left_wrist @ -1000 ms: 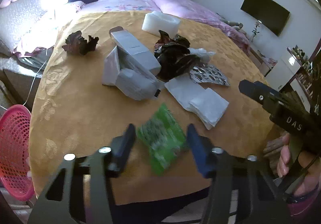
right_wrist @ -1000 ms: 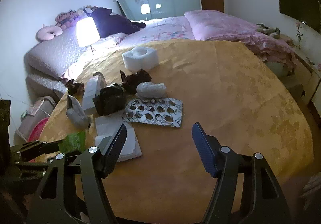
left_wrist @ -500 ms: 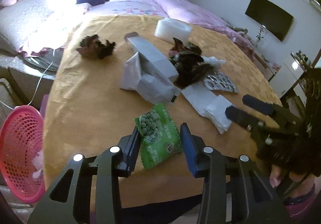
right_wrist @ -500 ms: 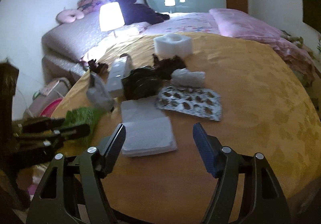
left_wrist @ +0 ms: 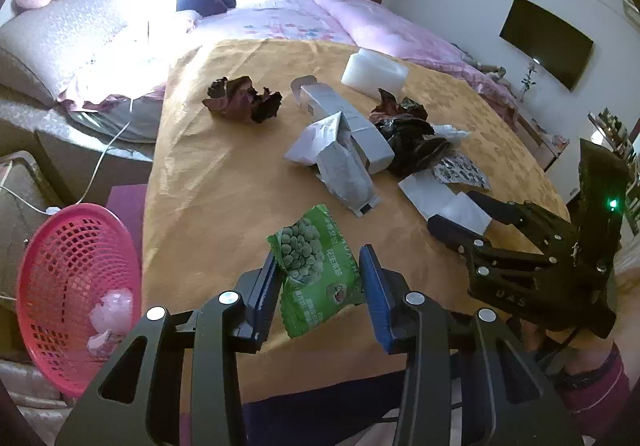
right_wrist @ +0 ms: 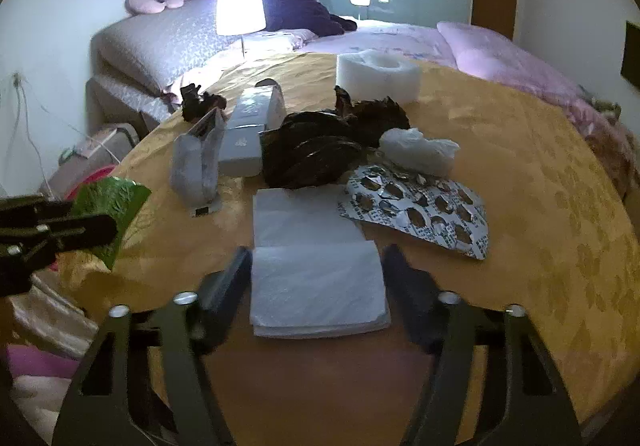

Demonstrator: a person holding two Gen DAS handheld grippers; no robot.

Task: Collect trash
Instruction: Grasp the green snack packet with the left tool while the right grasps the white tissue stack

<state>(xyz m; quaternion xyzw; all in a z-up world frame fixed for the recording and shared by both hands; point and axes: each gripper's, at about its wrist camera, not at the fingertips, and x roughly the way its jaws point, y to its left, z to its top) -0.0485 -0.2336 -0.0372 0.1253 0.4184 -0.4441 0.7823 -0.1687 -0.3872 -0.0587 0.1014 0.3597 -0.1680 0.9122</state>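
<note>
Over the worktop (left_wrist: 208, 174) edge, your left hand-held gripper (left_wrist: 320, 278) pinches the green snack packet (left_wrist: 316, 266) by its lower part only, angled downward; a quick swing toward the pink basket (left_wrist: 60, 286) could slip it free. Your right hand-held gripper (right_wrist: 316, 278) has just been closing, jaws straddling the folded white tissue (right_wrist: 316, 286) without pressing it, and may scrape cloth.
</note>
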